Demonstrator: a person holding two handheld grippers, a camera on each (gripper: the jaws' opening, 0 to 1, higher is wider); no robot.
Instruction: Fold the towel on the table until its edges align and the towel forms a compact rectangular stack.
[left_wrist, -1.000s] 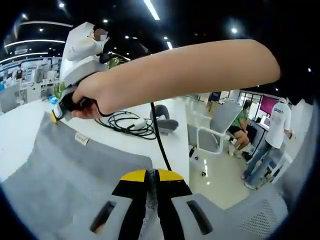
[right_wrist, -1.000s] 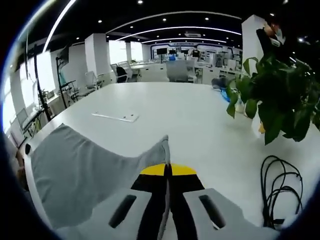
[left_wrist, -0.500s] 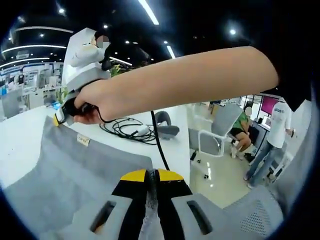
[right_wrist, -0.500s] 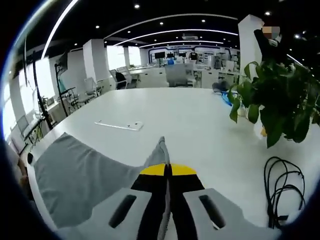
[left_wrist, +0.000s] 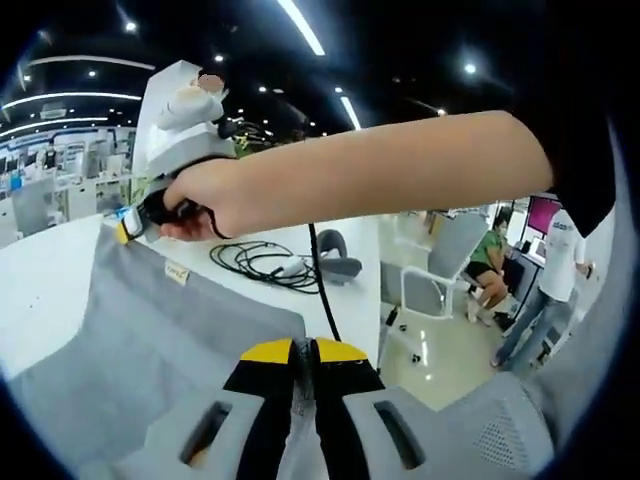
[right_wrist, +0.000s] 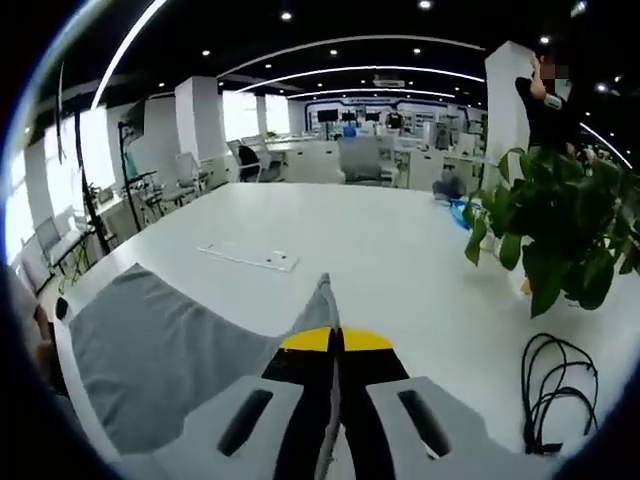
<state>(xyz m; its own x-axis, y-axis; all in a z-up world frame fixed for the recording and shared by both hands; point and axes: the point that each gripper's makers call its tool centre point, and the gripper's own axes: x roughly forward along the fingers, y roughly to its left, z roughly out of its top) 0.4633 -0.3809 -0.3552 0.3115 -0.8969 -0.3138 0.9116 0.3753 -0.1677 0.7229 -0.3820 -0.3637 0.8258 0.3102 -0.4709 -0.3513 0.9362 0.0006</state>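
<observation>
Towel (left_wrist: 150, 340), grey, hangs spread between the two grippers above the white table (right_wrist: 400, 250), one corner pinched in each. In the left gripper view, the left gripper (left_wrist: 303, 352) has its yellow-tipped jaws pressed together on a towel corner, with the fabric running up and away to the right gripper (left_wrist: 128, 226), which enters at the upper left, held in a hand (left_wrist: 200, 195) on a bare forearm. The right gripper's tip meets the far towel corner; a small label (left_wrist: 177, 272) sits on the towel edge near it. In the right gripper view, the right gripper (right_wrist: 334, 342) is closed on a raised peak of towel, and the rest of the fabric slopes down to the left. A coiled black cable (right_wrist: 555, 390) lies on the table at the right, beside a potted plant (right_wrist: 560, 235). A flat white strip (right_wrist: 248, 257) rests farther out on the table.
</observation>
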